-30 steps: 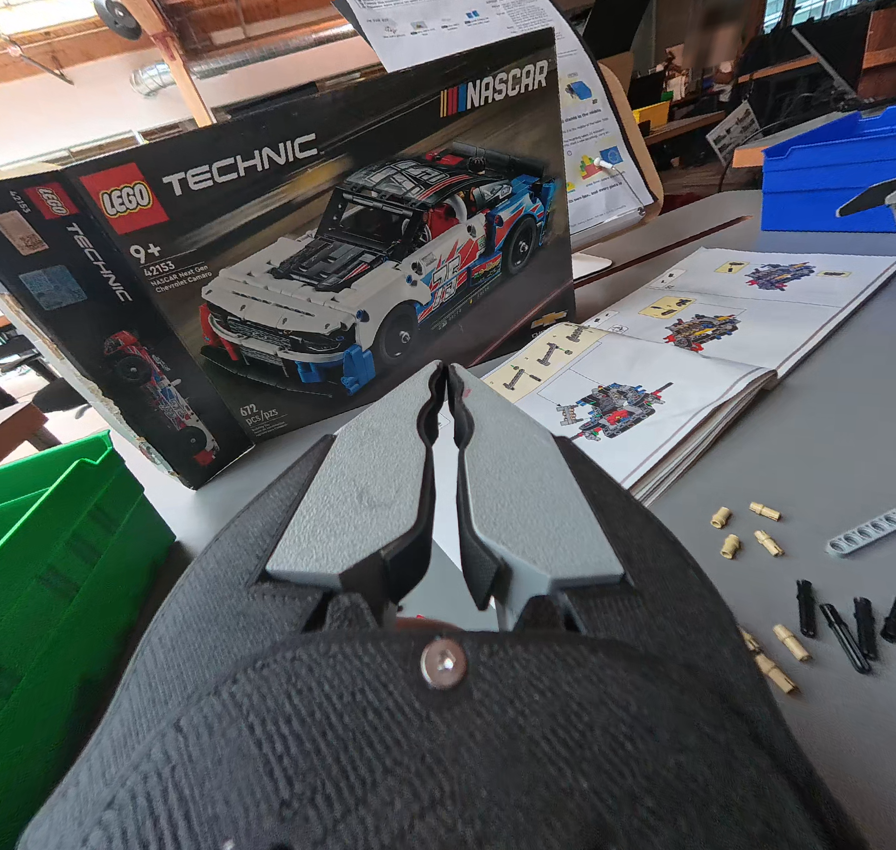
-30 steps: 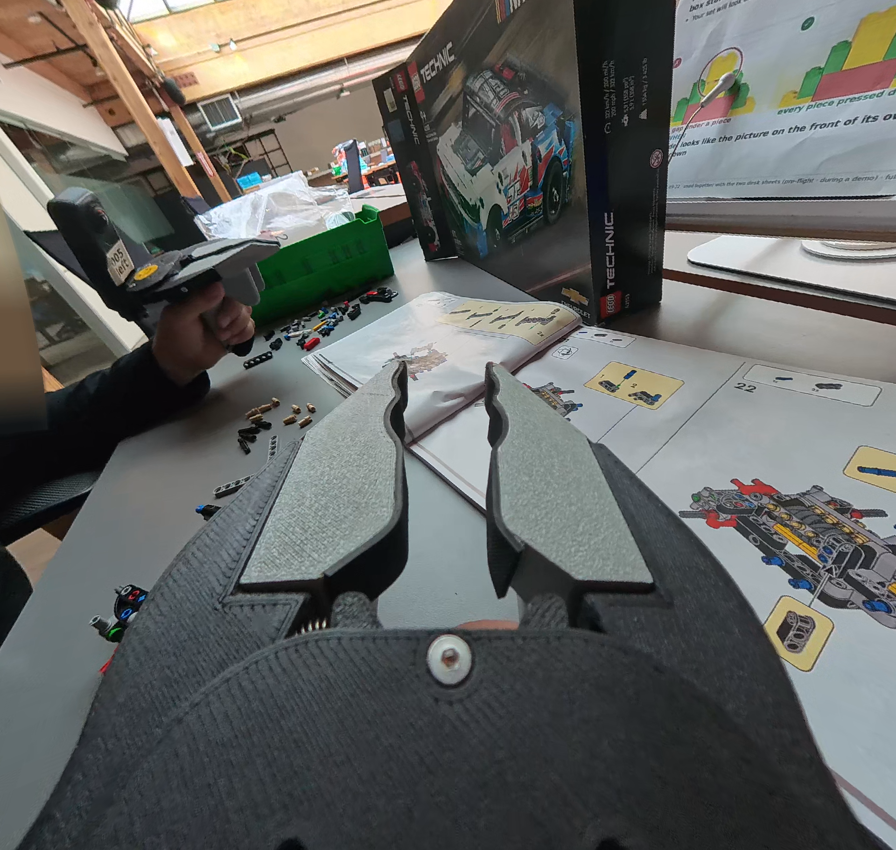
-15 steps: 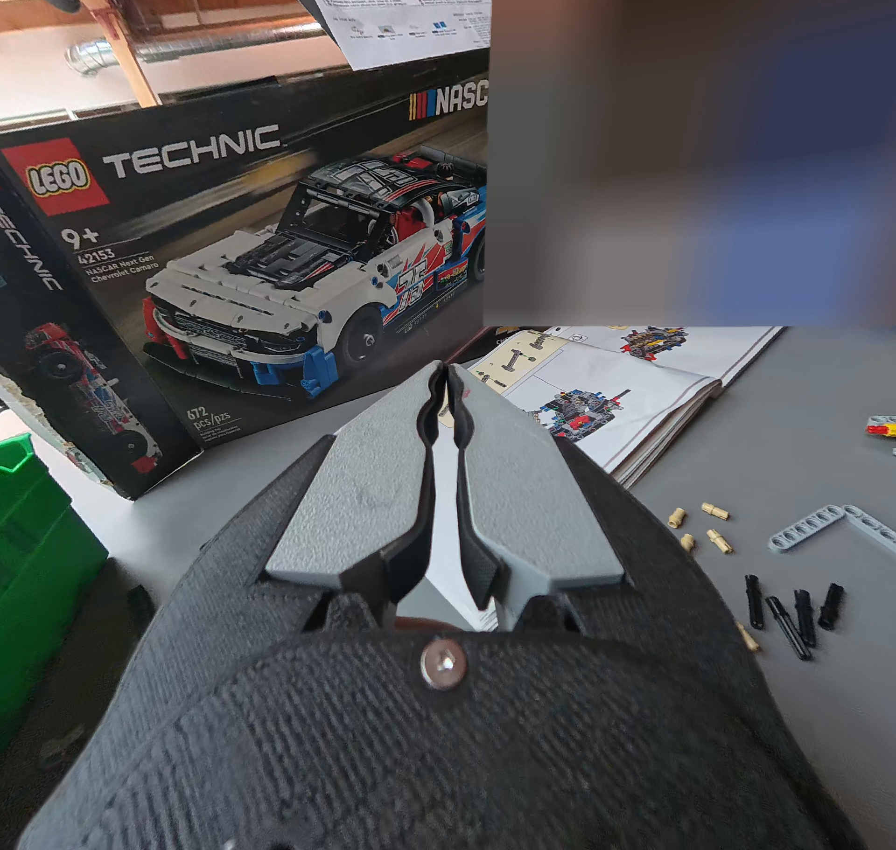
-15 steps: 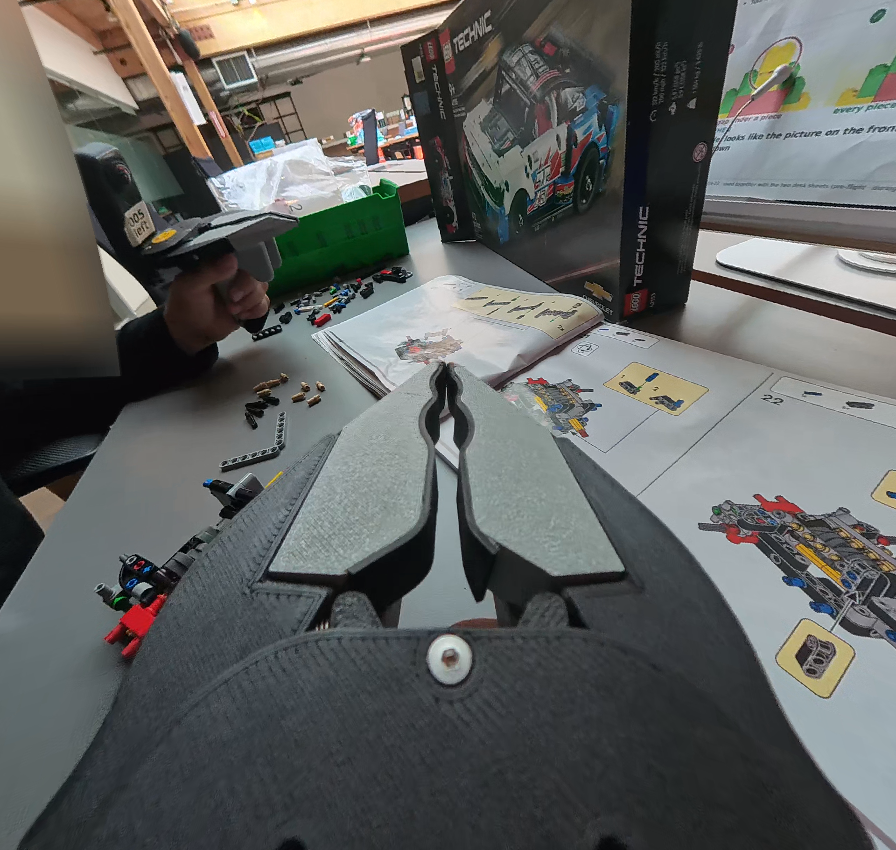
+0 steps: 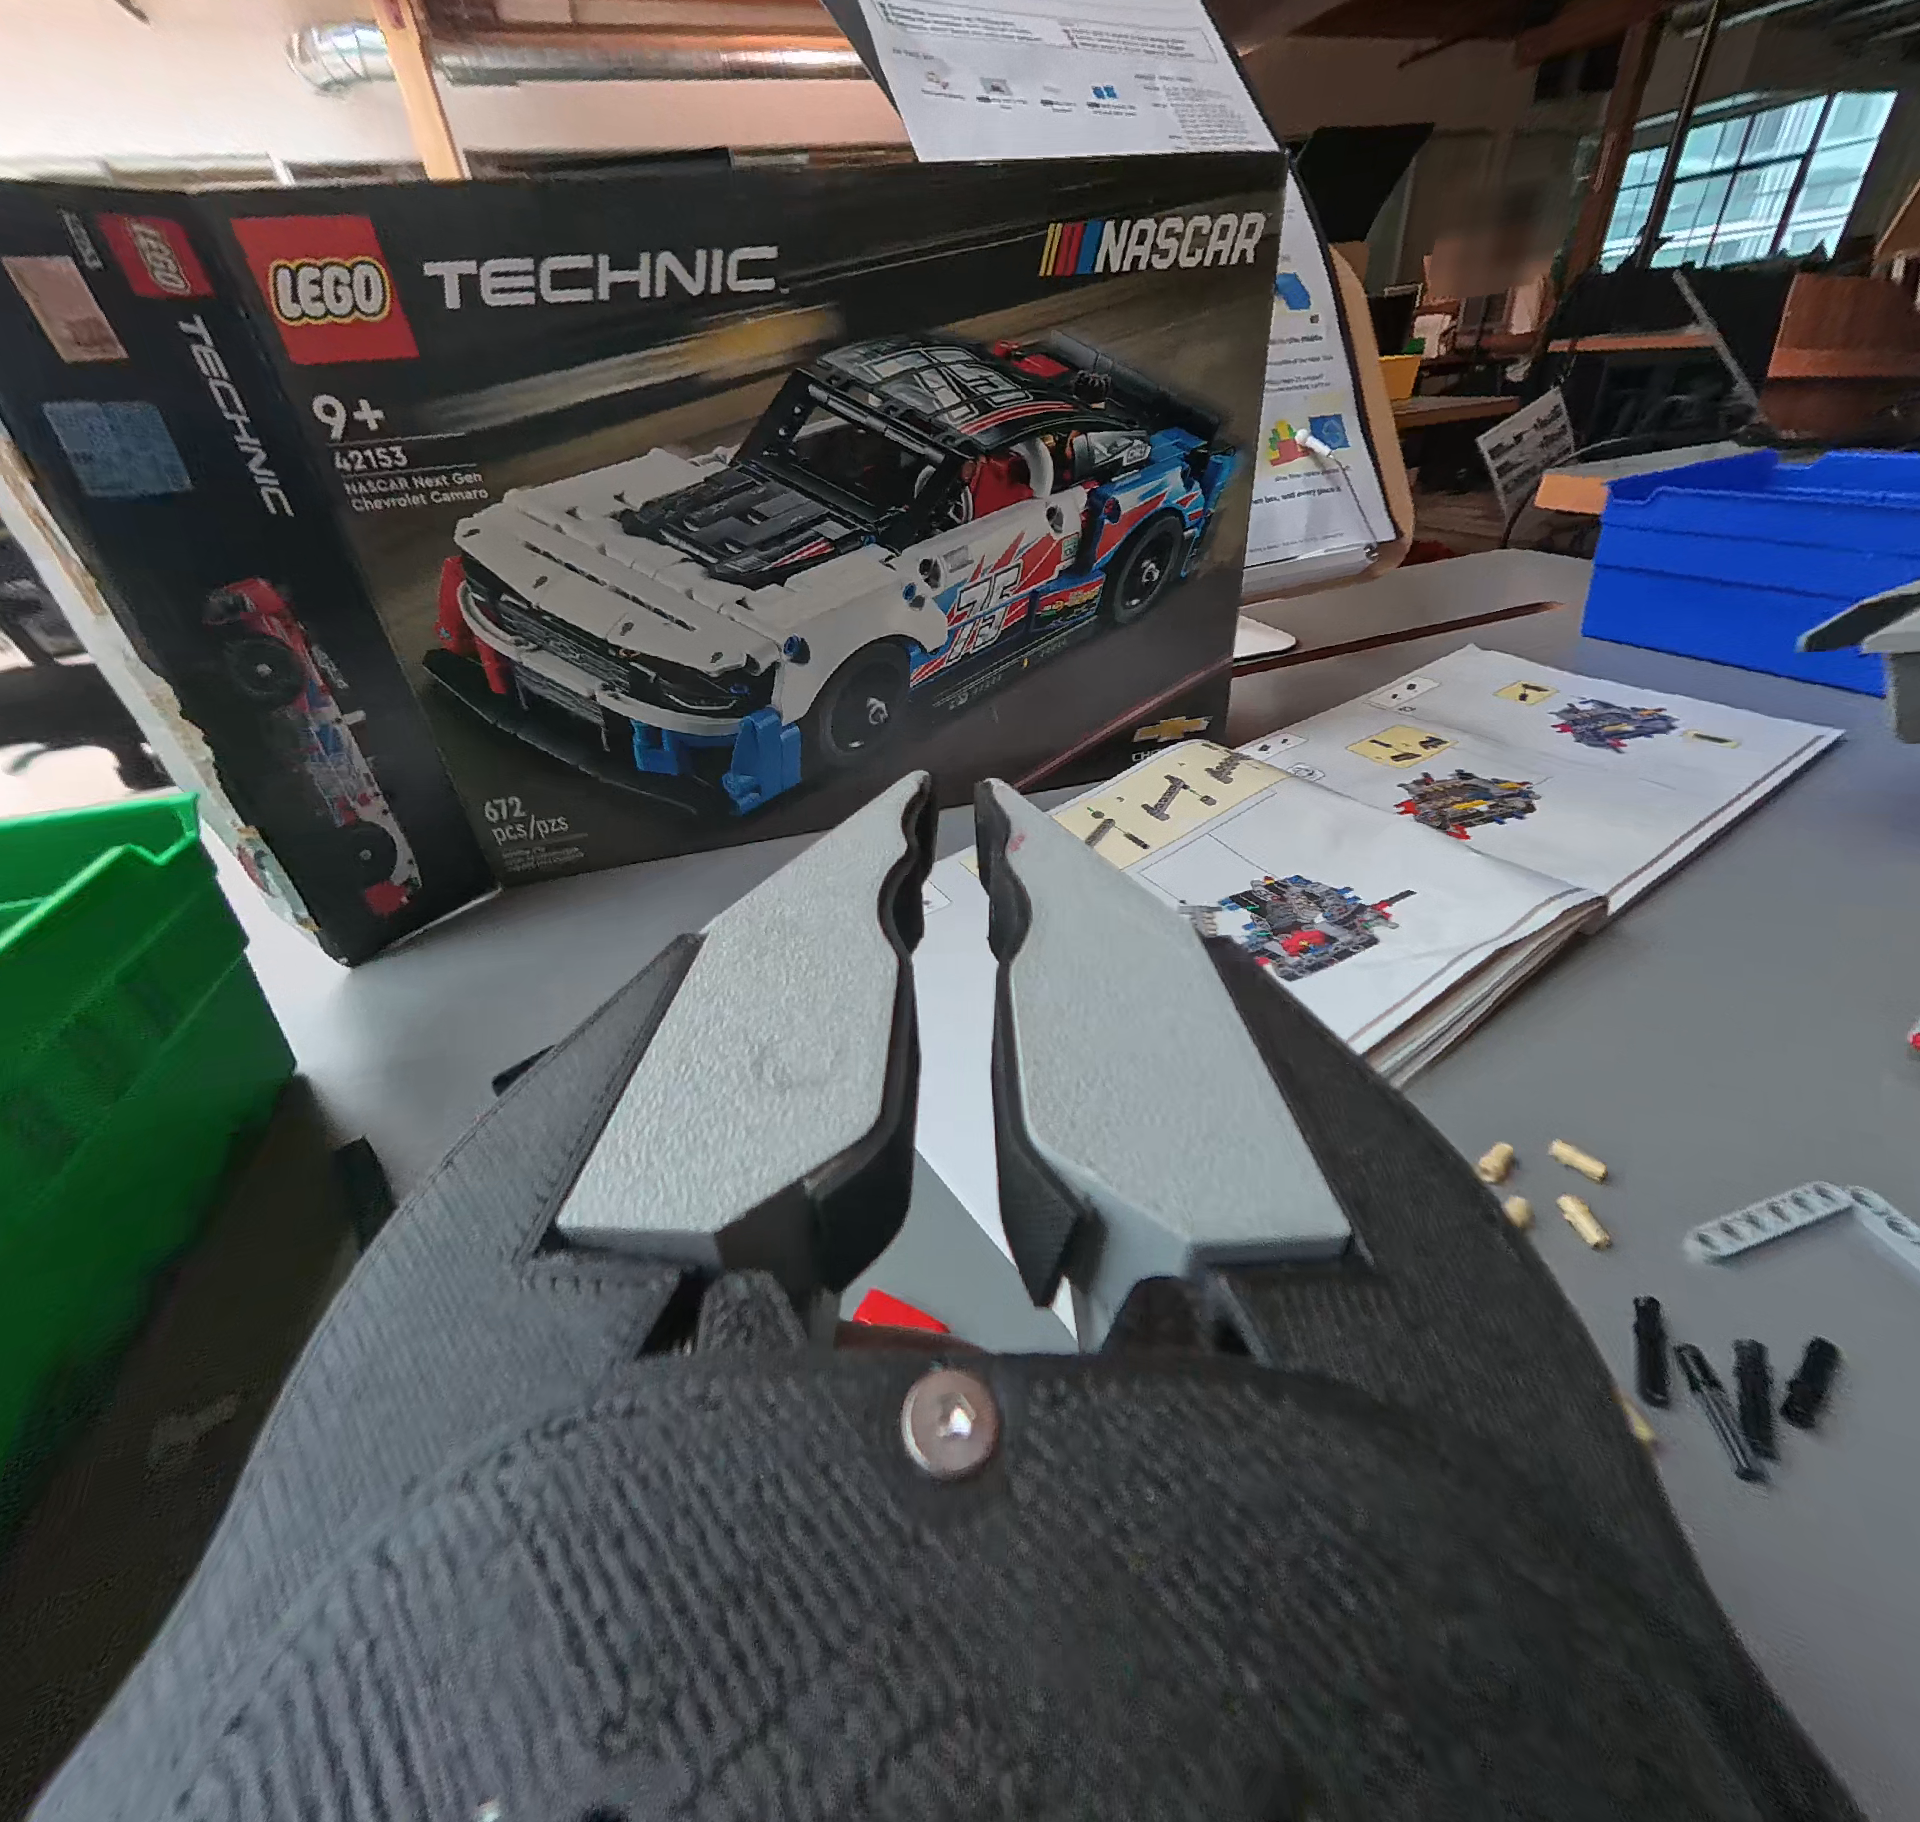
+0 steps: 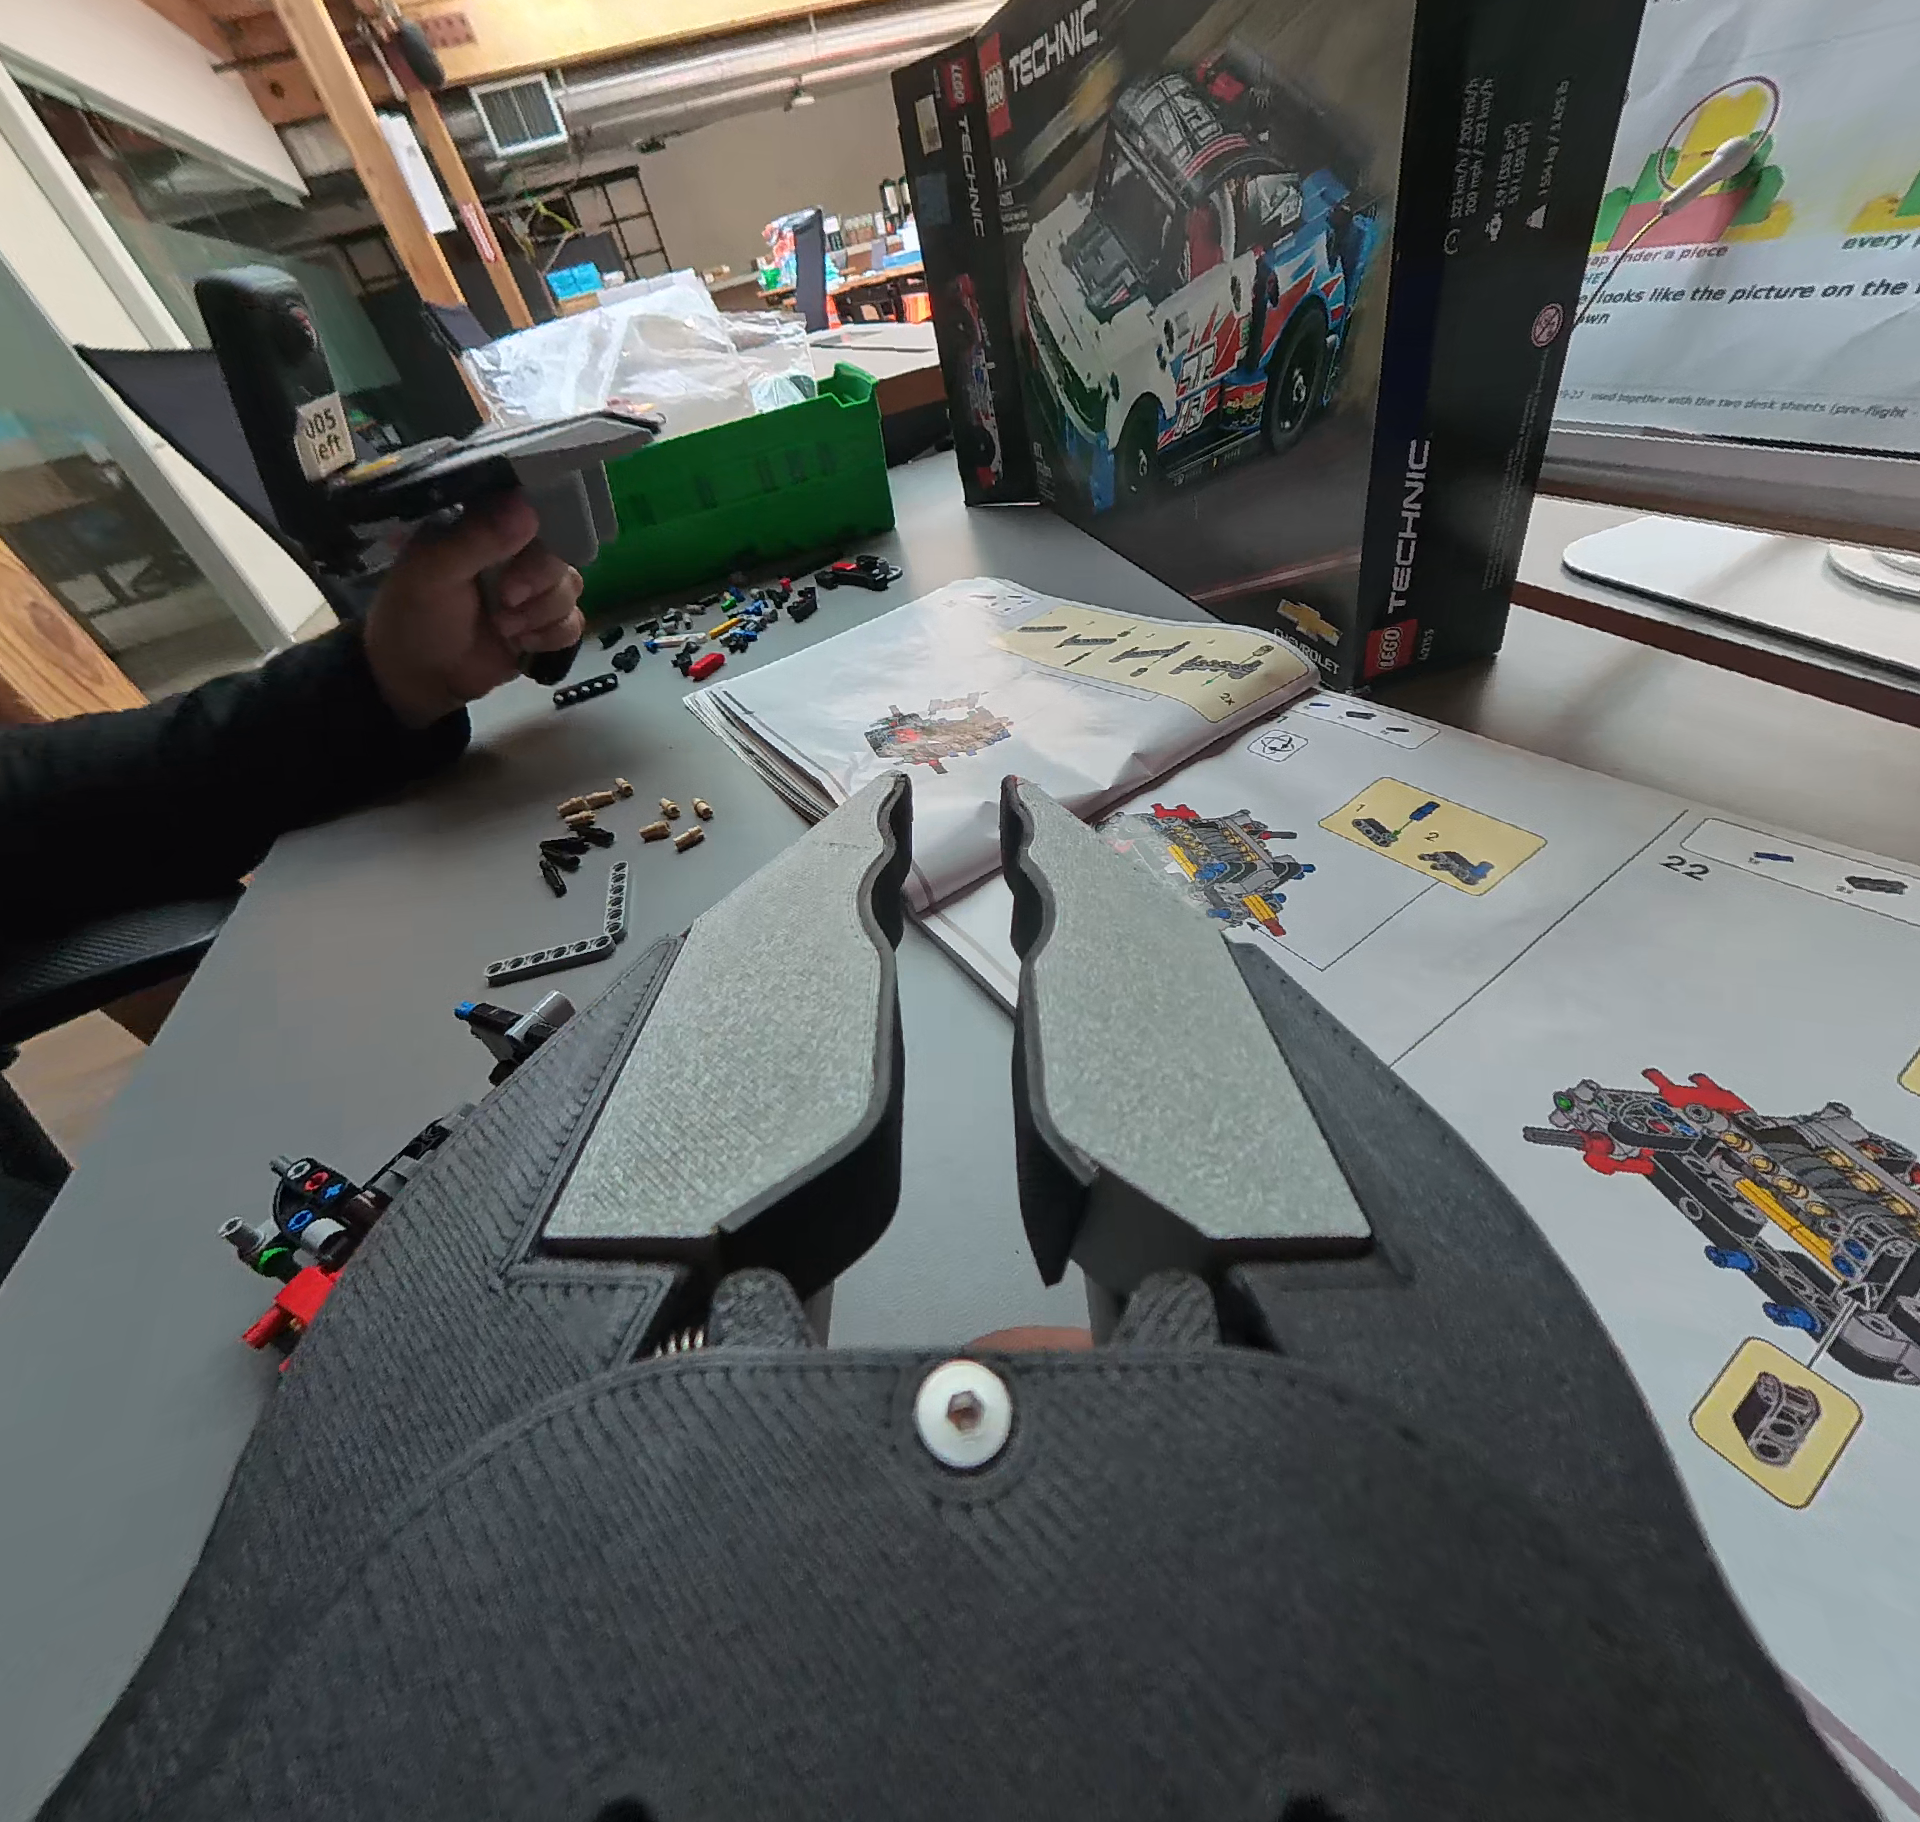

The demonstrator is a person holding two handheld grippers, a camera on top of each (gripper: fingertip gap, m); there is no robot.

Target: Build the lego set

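The right gripper (image 6: pixel 954 816), whose grey fingers were pressed together half a second ago, is parting them again, with a narrow gap showing. The left gripper (image 5: pixel 951 816) is likewise opening slightly from shut, and is swinging back toward one o'clock, bringing the blue plastic bin (image 5: pixel 1756 546) back into its view.

Timber beams (image 5: pixel 416 58) overhead, paned windows (image 5: pixel 1756 172) — a grey table (image 6: pixel 312 993) below.
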